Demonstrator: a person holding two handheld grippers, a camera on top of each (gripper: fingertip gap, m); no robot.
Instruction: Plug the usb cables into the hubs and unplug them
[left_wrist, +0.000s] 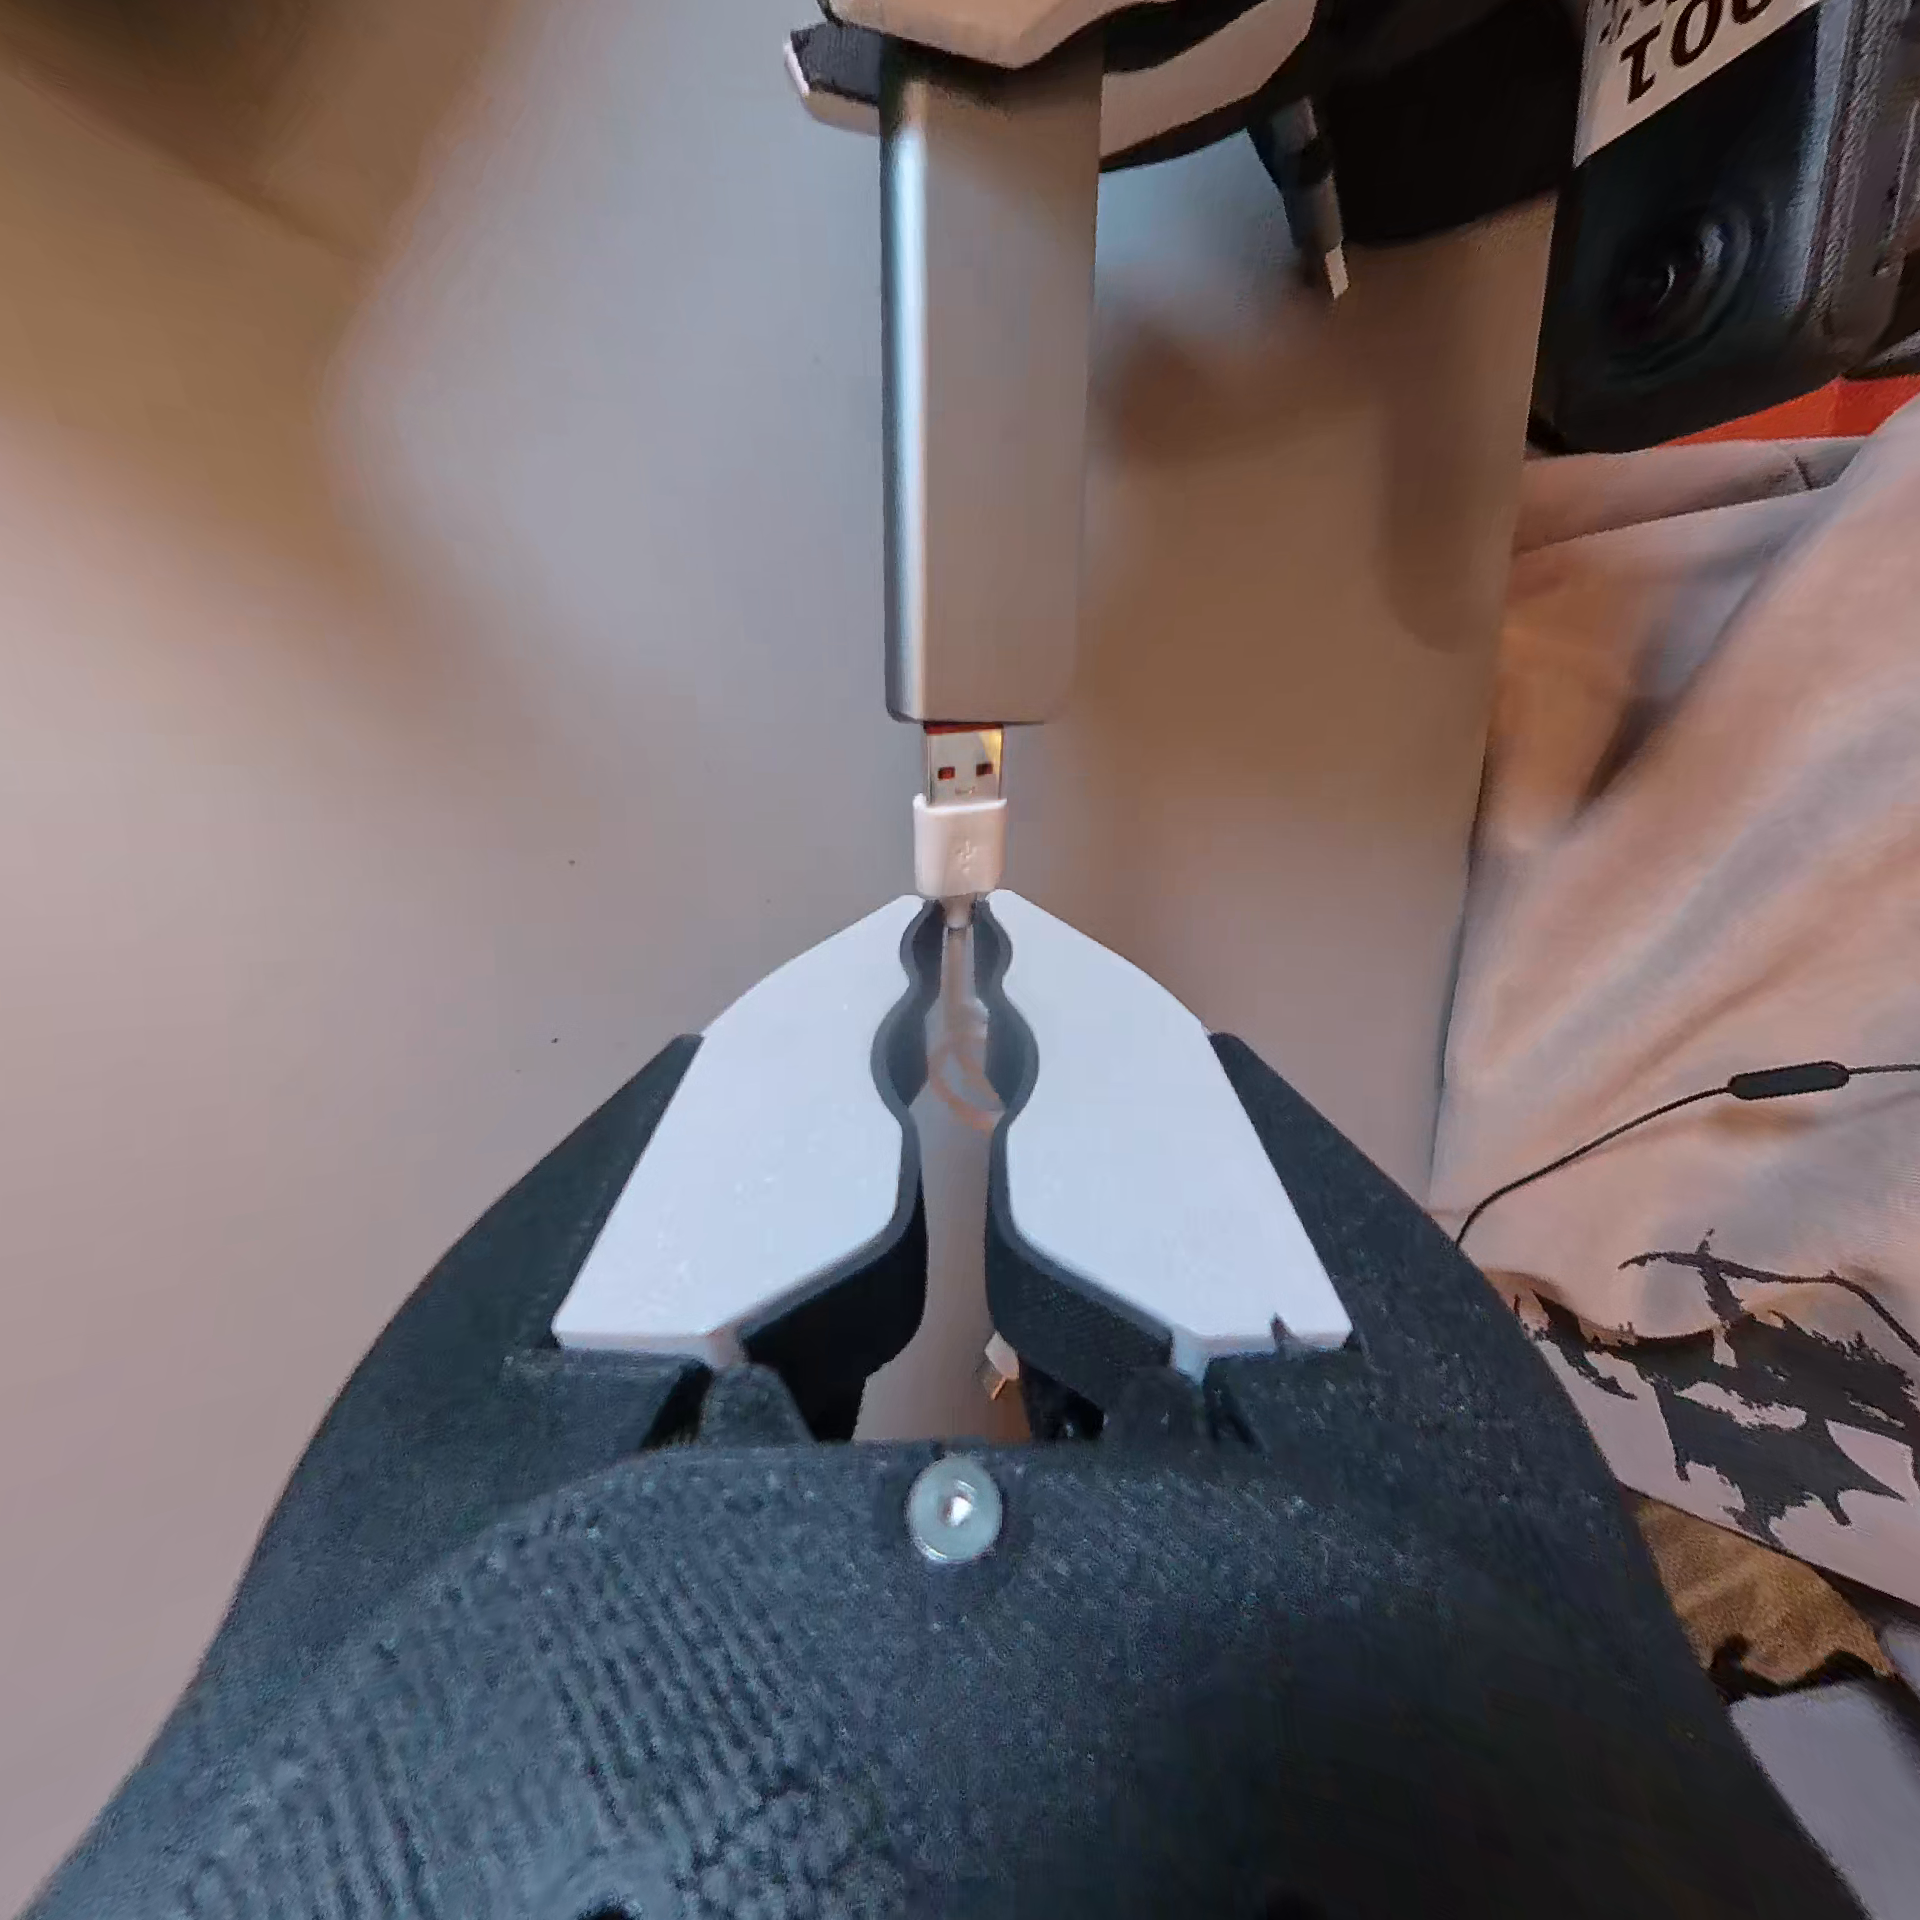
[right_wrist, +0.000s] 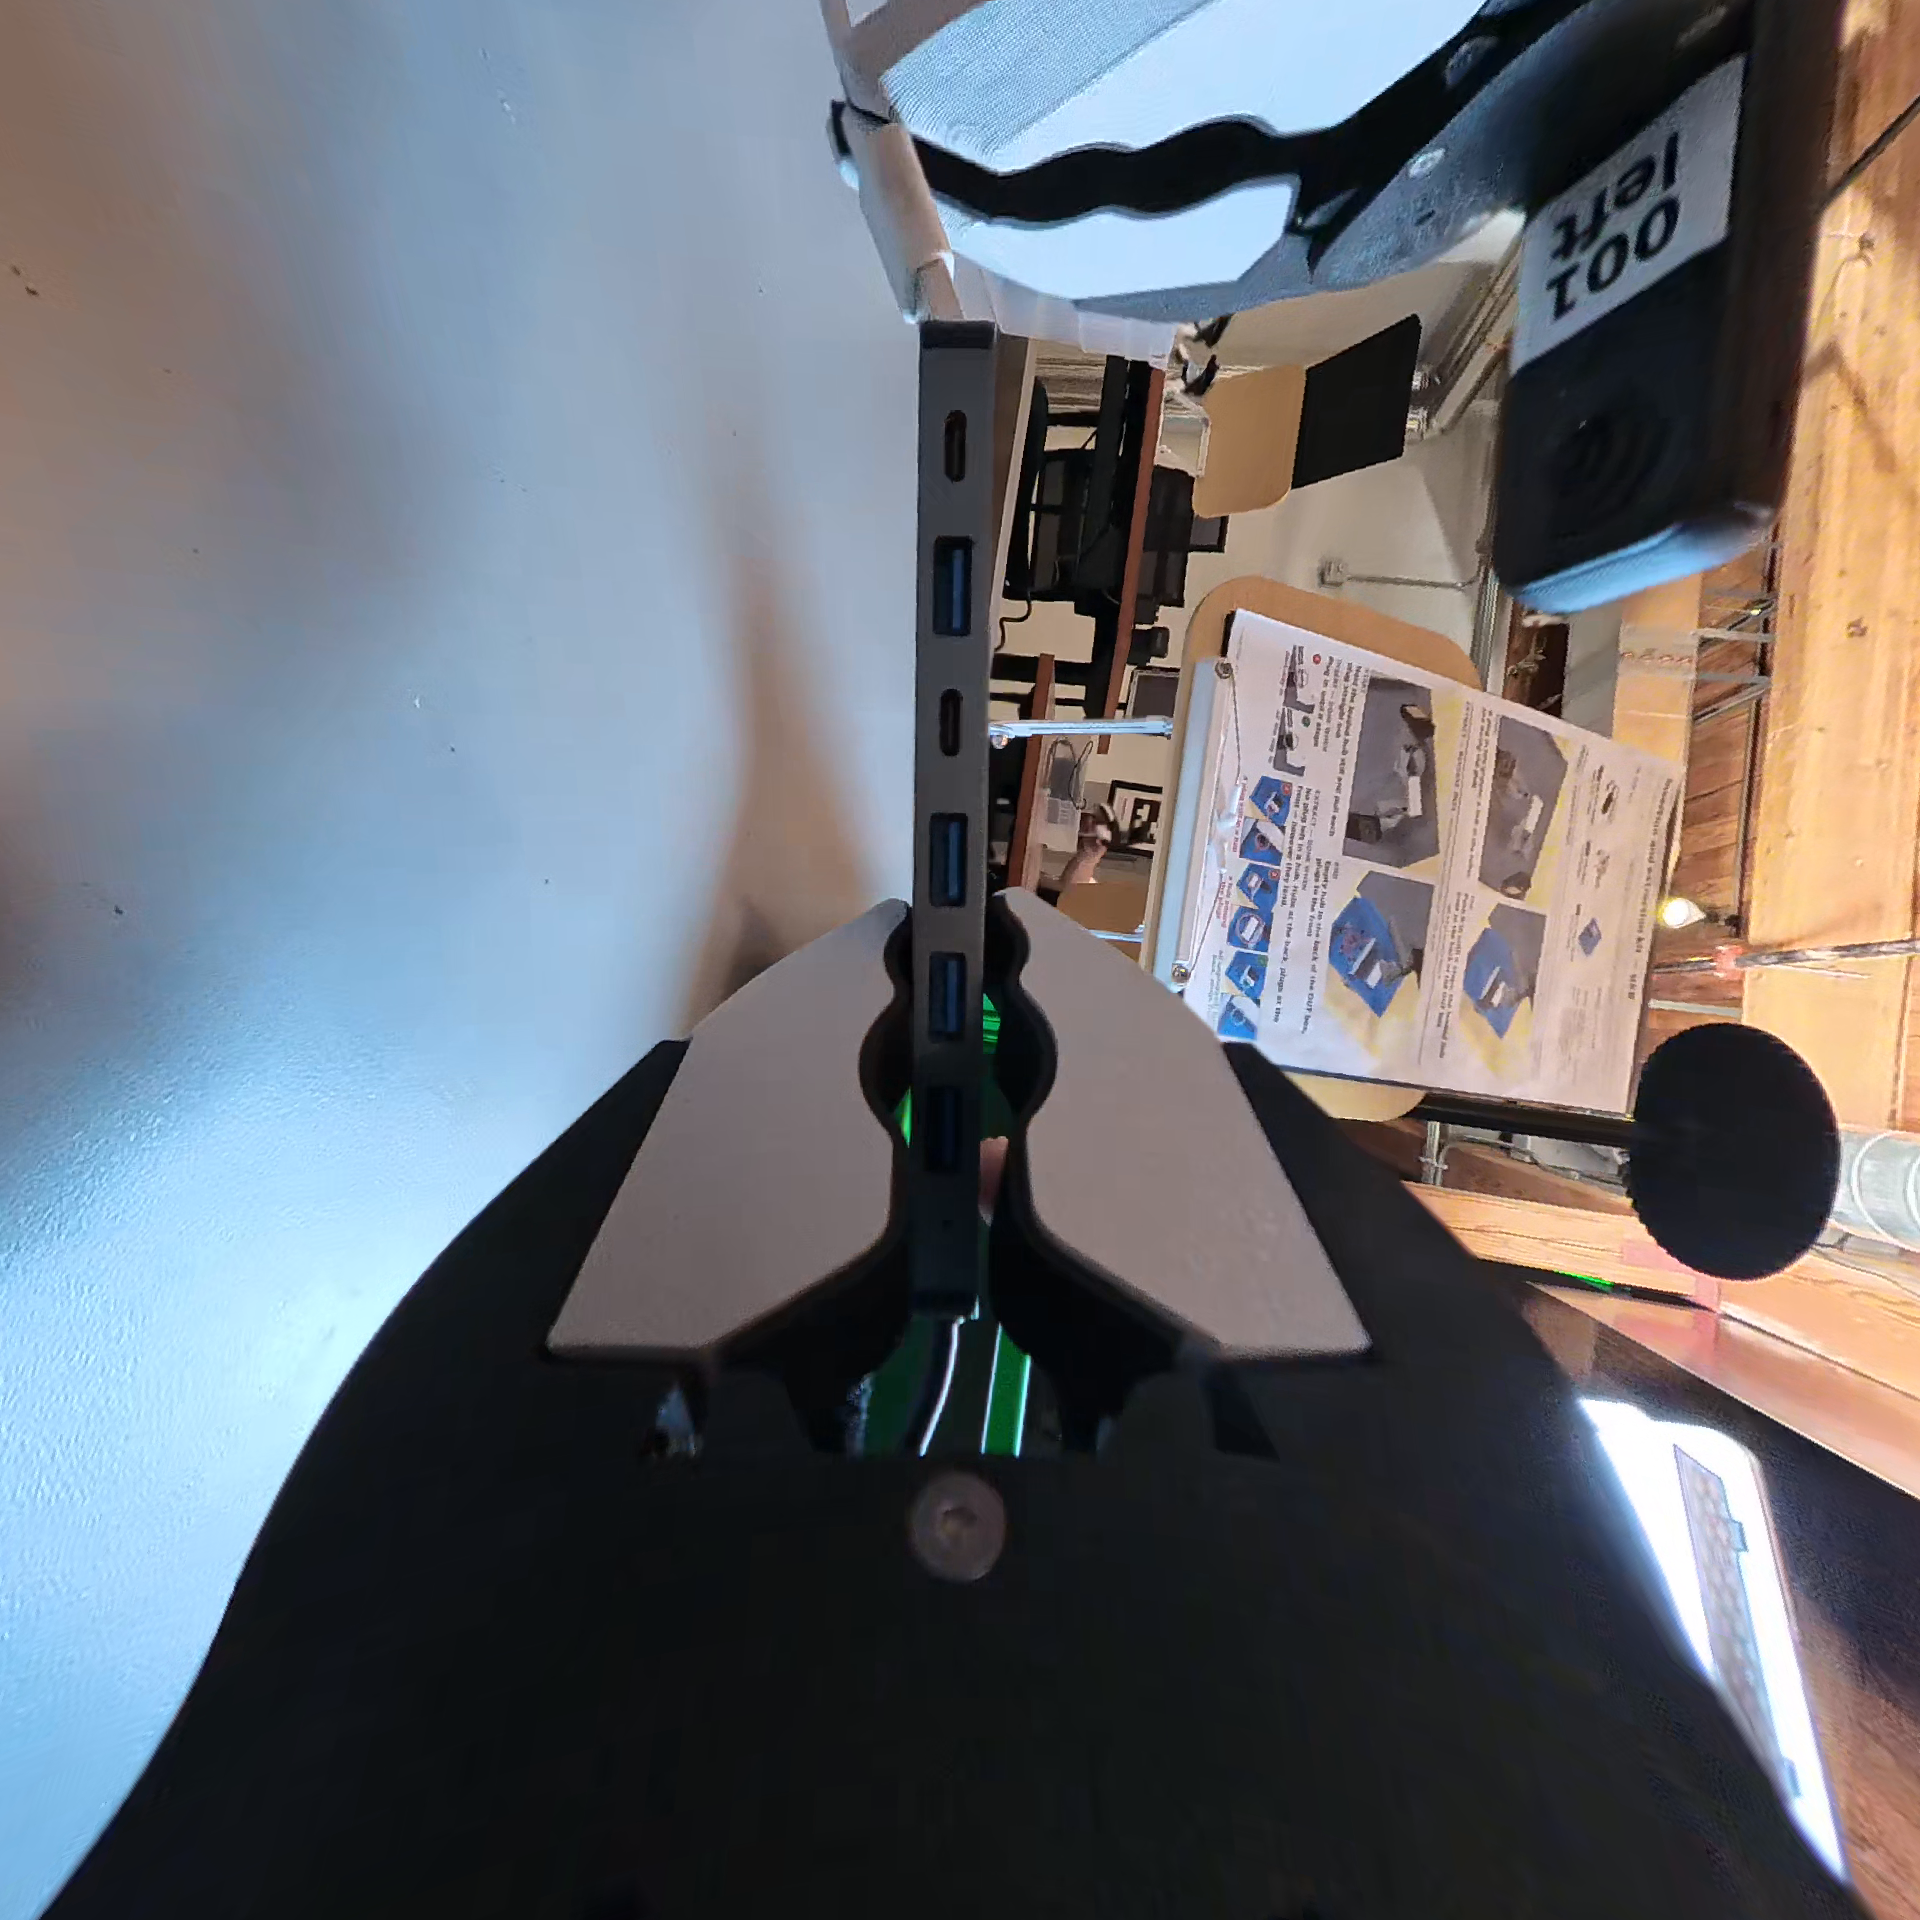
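Hub top end hidden behind right gripper's fingers; plug tip sits against hub, insertion depth unclear.

Warm dim light left view; right view cool glare, fisheye-bent edges, soft blur

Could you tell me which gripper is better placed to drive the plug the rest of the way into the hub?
Left. The left gripper holds the white USB plug, lined up with the hub end port and partly exposed. The right gripper is clamped on the hub, steadying it.
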